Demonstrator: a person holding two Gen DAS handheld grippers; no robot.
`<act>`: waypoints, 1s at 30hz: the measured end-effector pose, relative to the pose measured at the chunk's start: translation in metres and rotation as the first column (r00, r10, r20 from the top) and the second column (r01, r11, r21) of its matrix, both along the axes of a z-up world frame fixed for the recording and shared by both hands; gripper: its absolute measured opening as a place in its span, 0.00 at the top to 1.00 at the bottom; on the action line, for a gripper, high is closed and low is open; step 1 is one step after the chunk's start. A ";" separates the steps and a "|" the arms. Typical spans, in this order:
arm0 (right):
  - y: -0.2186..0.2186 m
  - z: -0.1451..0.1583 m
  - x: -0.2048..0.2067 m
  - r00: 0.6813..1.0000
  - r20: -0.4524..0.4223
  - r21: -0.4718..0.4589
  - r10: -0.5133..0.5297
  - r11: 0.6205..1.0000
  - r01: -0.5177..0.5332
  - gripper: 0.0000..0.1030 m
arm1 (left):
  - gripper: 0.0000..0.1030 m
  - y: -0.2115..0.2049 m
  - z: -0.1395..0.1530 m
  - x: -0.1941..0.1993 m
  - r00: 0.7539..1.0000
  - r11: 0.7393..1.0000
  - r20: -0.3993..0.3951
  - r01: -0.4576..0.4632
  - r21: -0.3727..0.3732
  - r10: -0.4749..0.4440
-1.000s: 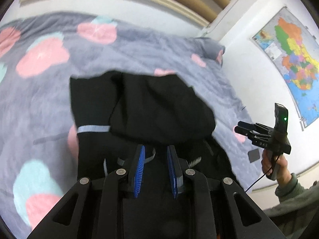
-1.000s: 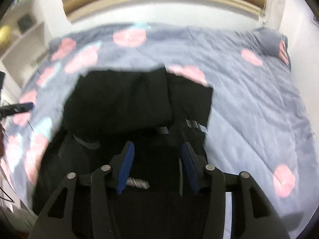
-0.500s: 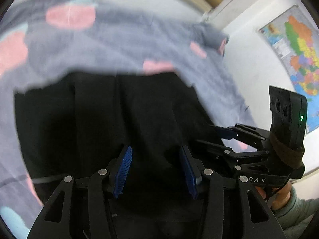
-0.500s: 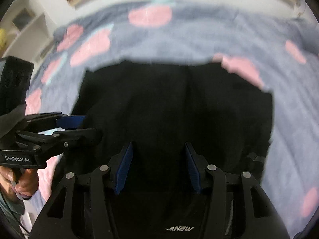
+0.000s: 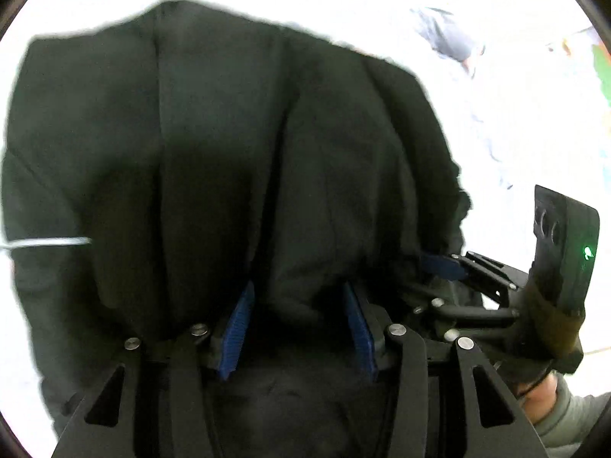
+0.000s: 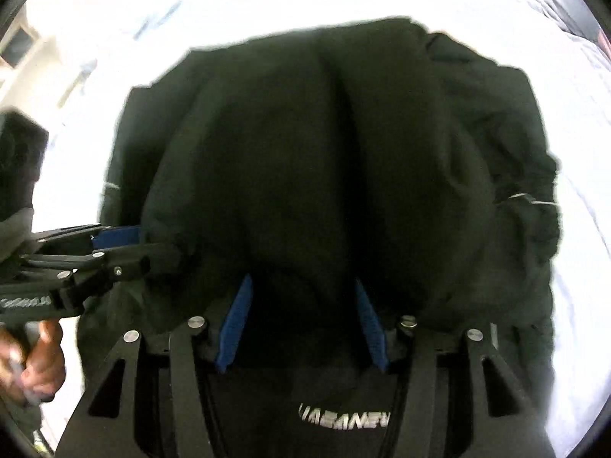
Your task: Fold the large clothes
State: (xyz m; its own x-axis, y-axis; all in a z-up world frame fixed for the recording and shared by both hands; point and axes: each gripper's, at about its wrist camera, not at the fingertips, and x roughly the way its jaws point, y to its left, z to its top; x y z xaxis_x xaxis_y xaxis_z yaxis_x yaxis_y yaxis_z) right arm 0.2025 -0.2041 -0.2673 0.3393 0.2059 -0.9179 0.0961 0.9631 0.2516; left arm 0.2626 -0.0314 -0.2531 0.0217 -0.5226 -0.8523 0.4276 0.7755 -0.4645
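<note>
The black jacket [image 5: 236,160] lies on the bed [image 6: 573,229], folded part over lower part. Both grippers sit low at its near edge. The left gripper [image 5: 298,324] has just opened partway; fabric bulges between the jaws, no pinch evident. The right gripper [image 6: 301,324] is likewise half open, its jaws just widening, cloth between, unclamped. Step in hand — taking hold for another fold. Next, probably: close both grippers on the edge together.

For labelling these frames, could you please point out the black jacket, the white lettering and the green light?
black jacket [image 5: 214,145], left wrist view, upper back panel.
white lettering [image 6: 343,421], right wrist view, middle of the word.
green light [image 5: 587,253], left wrist view, its glow.
</note>
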 end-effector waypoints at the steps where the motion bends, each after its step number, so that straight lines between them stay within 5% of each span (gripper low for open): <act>1: -0.008 0.014 -0.002 0.999 0.029 0.022 -0.015 1.000 0.015 0.45 | 0.51 0.003 0.008 0.002 1.000 1.000 0.021 0.004 -0.001 -0.004; 4: -0.024 0.049 0.004 0.992 0.116 -0.017 -0.044 0.999 0.047 0.43 | 0.51 0.013 0.042 0.007 0.994 1.000 0.106 -0.013 -0.010 0.014; 7: -0.033 0.064 0.027 0.984 0.172 -0.044 -0.040 0.998 0.048 0.43 | 0.51 0.020 0.047 0.025 0.992 0.997 0.109 -0.062 -0.043 0.067; 15: -0.020 -0.039 0.067 1.000 0.001 -0.166 -0.010 0.986 0.010 0.45 | 0.52 0.025 -0.021 0.050 0.990 0.990 -0.019 -0.141 -0.022 0.141; 20: -0.023 -0.033 0.067 0.998 -0.001 -0.121 -0.065 0.991 0.065 0.45 | 0.52 0.024 -0.018 0.047 0.990 0.991 -0.033 -0.135 -0.018 0.134; 23: -0.034 -0.010 0.048 0.995 0.016 -0.023 -0.098 0.995 0.099 0.45 | 0.52 0.028 0.003 0.032 0.993 0.993 -0.015 -0.116 -0.016 0.116; 30: -0.041 0.030 -0.036 0.988 0.034 0.039 -0.148 0.988 0.147 0.44 | 0.52 0.075 0.063 -0.035 0.991 0.992 0.020 -0.129 -0.017 0.129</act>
